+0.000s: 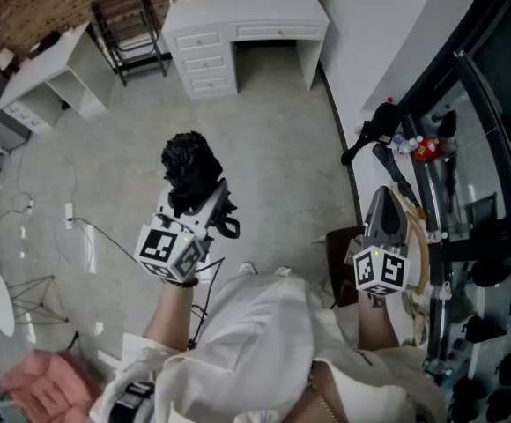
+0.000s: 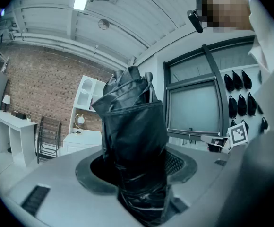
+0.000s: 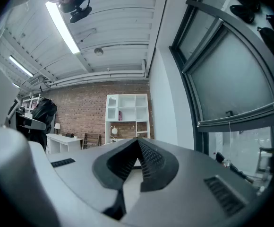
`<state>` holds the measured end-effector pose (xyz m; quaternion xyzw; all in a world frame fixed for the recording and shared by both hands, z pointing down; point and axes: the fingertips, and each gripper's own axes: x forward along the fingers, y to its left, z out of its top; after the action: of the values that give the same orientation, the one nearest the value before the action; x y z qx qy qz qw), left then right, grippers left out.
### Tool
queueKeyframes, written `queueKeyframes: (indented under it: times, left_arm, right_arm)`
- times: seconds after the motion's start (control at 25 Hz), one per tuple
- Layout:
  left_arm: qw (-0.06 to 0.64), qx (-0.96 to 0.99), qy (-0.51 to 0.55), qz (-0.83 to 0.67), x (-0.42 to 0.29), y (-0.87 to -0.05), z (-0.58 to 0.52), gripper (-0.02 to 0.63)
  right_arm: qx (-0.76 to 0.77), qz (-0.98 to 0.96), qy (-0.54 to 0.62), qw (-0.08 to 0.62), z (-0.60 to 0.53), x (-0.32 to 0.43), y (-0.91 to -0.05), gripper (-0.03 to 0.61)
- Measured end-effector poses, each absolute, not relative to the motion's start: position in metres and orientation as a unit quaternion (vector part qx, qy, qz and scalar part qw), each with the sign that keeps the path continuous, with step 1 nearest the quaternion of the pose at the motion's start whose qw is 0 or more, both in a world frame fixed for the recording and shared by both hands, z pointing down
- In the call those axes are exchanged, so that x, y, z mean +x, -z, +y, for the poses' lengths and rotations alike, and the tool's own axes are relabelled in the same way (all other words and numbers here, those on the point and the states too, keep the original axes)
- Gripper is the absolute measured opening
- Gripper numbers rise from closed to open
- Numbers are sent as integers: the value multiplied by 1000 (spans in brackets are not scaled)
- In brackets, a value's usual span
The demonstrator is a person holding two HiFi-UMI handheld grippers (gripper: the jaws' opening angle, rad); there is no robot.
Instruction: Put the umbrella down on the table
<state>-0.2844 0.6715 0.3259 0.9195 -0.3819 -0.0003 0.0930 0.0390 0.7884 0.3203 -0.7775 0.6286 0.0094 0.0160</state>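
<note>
The left claw [image 2: 136, 171] is clamped on a folded black fabric umbrella [image 2: 132, 122], which fills the gap between the two jaws, so that they are held fairly wide apart by the bundle. In the left gripper view the umbrella's long axis is seen to run roughly upright, leaning a little, with the lower end sunk between the jaws and the crumpled free end pointing towards the ceiling (the handle end cannot be made out). In the head view the umbrella is seen as a dark bunch just beyond the claw's marker cube [image 1: 169, 252], held in the air above the pale grey floor [image 1: 273, 148].

The right claw [image 3: 138, 143] is clenched, its ribbed pads [image 3: 149, 160] meeting at the tips, and nothing is gripped between them. It is held beside a dark-framed glass partition [image 3: 231, 79].

Further out, a white worktop with drawers [image 1: 238, 25] is set against the far wall, well apart from the umbrella. A red brick wall [image 2: 38, 89] and a white open shelf unit [image 3: 127, 112] are seen behind it.
</note>
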Motion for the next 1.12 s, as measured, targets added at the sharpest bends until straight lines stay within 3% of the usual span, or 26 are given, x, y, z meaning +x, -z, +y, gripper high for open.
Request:
queueKeyframes:
  times: [1.12]
  left_arm:
    - [105, 926, -5, -362, -344, -350, 653, 272]
  right_arm:
    - [-782, 623, -9, 3, 769, -25, -329, 18]
